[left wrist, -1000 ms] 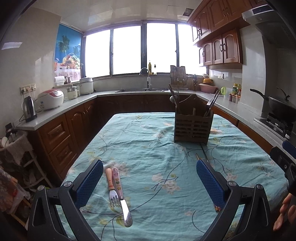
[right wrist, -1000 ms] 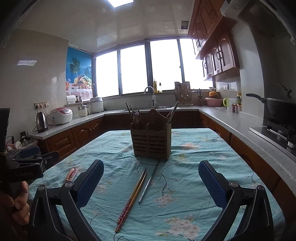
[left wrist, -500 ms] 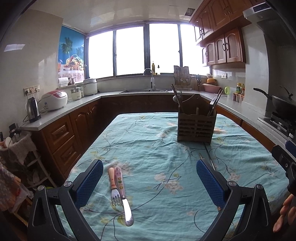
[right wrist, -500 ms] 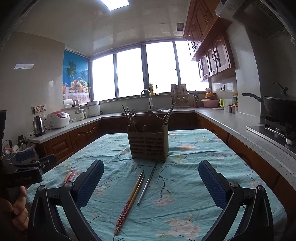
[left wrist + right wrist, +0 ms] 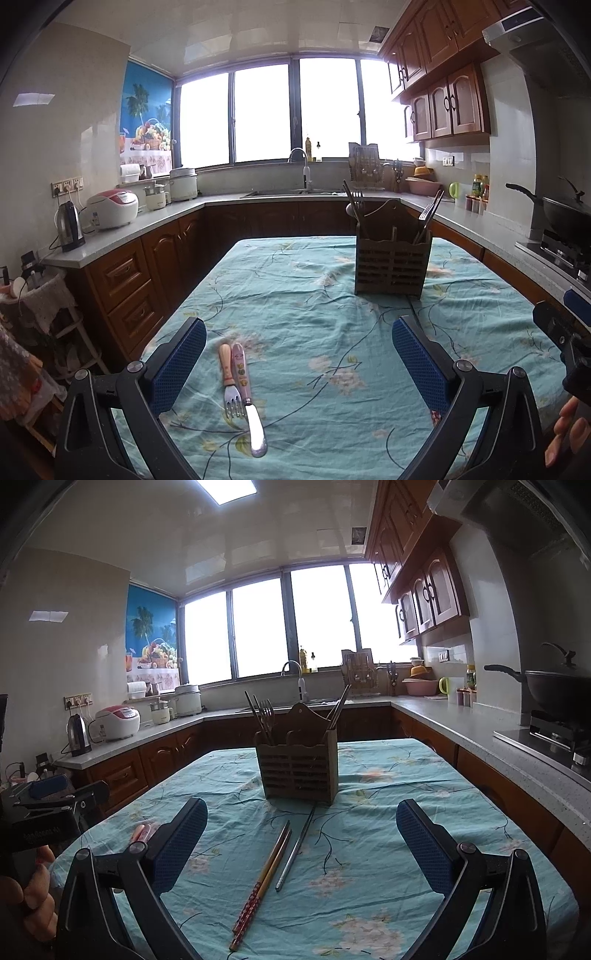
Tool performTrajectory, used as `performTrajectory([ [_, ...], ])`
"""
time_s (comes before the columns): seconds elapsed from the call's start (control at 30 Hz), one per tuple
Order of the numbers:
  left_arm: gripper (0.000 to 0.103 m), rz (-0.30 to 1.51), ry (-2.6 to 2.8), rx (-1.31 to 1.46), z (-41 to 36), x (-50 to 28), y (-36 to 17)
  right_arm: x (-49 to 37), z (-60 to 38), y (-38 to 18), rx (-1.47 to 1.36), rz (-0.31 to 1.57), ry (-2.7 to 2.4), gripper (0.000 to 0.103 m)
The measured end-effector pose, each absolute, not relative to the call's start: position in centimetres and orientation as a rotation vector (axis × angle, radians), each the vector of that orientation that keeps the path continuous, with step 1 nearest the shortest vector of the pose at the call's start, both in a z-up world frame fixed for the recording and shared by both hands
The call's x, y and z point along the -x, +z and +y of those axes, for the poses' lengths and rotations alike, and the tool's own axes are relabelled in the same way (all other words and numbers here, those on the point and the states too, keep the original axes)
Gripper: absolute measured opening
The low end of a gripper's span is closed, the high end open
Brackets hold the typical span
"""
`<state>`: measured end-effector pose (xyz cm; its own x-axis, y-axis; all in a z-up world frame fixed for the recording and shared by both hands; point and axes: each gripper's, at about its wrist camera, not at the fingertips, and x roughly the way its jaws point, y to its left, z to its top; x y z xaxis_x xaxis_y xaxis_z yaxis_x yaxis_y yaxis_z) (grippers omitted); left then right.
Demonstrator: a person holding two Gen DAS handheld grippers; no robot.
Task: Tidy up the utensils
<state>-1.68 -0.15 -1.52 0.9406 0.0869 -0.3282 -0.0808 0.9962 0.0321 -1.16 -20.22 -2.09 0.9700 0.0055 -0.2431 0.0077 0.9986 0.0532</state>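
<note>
A small fork (image 5: 228,384) with an orange handle and a pink-handled knife (image 5: 248,398) lie side by side on the teal floral tablecloth (image 5: 295,295). They sit just inside the left finger of my left gripper (image 5: 299,365), which is open above them. A slatted wooden utensil holder (image 5: 298,771) stands mid-table with forks and chopsticks in it. In front of it lie a pair of wooden chopsticks (image 5: 264,877) with red patterned ends and a metal pair (image 5: 295,849). My right gripper (image 5: 301,845) is open over these, touching nothing.
Grey counters (image 5: 480,734) with wooden cabinets run around the table on three sides. A wok (image 5: 554,690) sits on the stove at right; a kettle (image 5: 70,225) and rice cooker (image 5: 112,208) stand at left. A hand (image 5: 26,897) holds the other gripper's handle.
Both grippers have tilted upward slightly, so the table contents sit lower in each view. The utensils have not moved and both grippers stay open.
</note>
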Motion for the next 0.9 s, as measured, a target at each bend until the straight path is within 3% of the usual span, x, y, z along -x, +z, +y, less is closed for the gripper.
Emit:
performTrajectory([
  [0.9,0.102,0.337,0.079,-0.025,-0.35,1.58,-1.82,1.23,-20.21,-2.13,-0.059,0.246,0.009,0.103],
])
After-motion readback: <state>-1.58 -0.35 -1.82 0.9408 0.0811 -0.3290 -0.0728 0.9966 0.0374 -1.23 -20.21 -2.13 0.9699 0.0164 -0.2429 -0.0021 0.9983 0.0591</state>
